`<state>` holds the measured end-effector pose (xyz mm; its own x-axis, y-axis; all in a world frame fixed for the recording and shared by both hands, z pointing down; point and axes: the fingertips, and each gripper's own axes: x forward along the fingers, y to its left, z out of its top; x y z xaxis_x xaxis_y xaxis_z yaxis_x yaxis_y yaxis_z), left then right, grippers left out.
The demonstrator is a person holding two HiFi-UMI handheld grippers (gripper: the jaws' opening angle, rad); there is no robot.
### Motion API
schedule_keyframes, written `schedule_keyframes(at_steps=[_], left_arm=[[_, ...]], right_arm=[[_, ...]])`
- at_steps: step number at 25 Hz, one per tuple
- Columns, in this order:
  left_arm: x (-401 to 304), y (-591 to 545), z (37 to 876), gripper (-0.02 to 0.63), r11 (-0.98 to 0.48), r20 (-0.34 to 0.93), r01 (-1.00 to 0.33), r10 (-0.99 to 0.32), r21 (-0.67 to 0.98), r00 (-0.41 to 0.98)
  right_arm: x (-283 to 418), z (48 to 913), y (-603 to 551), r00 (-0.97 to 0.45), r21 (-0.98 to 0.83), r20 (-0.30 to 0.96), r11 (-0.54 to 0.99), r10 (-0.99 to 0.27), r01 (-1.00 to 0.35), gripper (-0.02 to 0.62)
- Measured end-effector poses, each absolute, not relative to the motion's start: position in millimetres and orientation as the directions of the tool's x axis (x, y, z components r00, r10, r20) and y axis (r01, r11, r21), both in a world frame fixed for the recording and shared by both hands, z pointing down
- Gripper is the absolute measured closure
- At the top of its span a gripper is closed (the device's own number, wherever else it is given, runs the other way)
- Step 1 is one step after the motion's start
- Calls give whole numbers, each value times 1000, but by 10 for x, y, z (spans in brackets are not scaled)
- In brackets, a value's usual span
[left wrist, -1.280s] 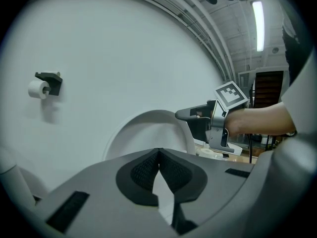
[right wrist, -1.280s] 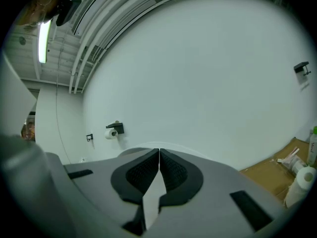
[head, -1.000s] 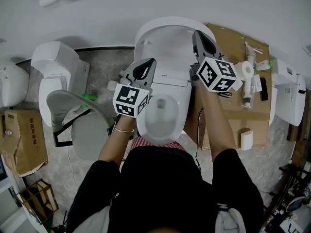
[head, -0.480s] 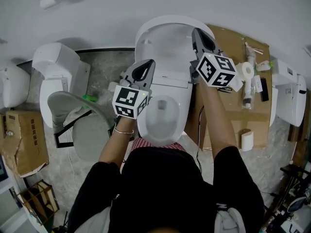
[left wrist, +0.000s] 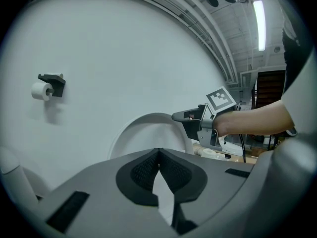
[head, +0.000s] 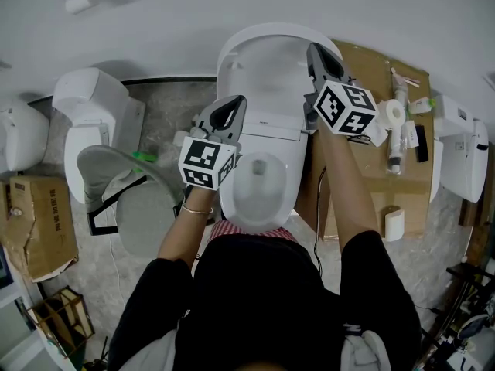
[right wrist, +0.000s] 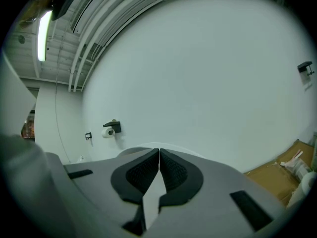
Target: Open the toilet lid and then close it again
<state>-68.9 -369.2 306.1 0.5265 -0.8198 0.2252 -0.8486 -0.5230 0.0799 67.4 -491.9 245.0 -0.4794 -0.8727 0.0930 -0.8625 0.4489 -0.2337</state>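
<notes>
**Head view.** The toilet lid (head: 267, 56) stands raised at upper centre of the frame, leaning back toward the wall. The toilet bowl (head: 259, 188) lies exposed below it. The right gripper (head: 317, 54) sits at the lid's right edge, touching it or just beside it; this view does not settle which. The left gripper (head: 236, 105) hovers at centre left, over the left flank of the bowl and apart from the lid. A cardboard sheet (head: 371, 168) lies on the floor at right.

Compared with the frame a second ago, the right gripper and its marker cube have drifted slightly up and to the right. The lid outline has shifted a little with them. The left gripper has hardly moved. Judgement: the lid is at or very near its fully raised stop, so the opening half appears complete. The closing half has not begun.

**Left gripper view.** The left gripper (left wrist: 158, 152) is clenched, pads meeting at the tip, with nothing held between them. Beyond the tip, the toilet lid (left wrist: 143, 133) shows as a white arc at lower centre. The right gripper (left wrist: 178, 117) reaches in from the right to the lid's upper right rim. A toilet roll (left wrist: 40, 89) hangs on a wall holder at middle left.

**Right gripper view.** The right gripper (right wrist: 159, 155) is likewise clenched and empty. The rim of the toilet lid (right wrist: 141, 146) shows as a thin white curve directly past the jaw tips. Judgement: closing calls for drawing the rim forward with the clenched jaws and lowering it under control, since a lid let go could drop hard.
</notes>
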Motion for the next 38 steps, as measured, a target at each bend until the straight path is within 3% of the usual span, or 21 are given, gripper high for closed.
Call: schedule_keyframes(at_steps=[38], left_arm=[[-322,-3387,2646,603,-645,156,-763,-750,39,643]], right_arm=[[1052,2225,-3867,-410,-235,55,387,-910,-891,574]])
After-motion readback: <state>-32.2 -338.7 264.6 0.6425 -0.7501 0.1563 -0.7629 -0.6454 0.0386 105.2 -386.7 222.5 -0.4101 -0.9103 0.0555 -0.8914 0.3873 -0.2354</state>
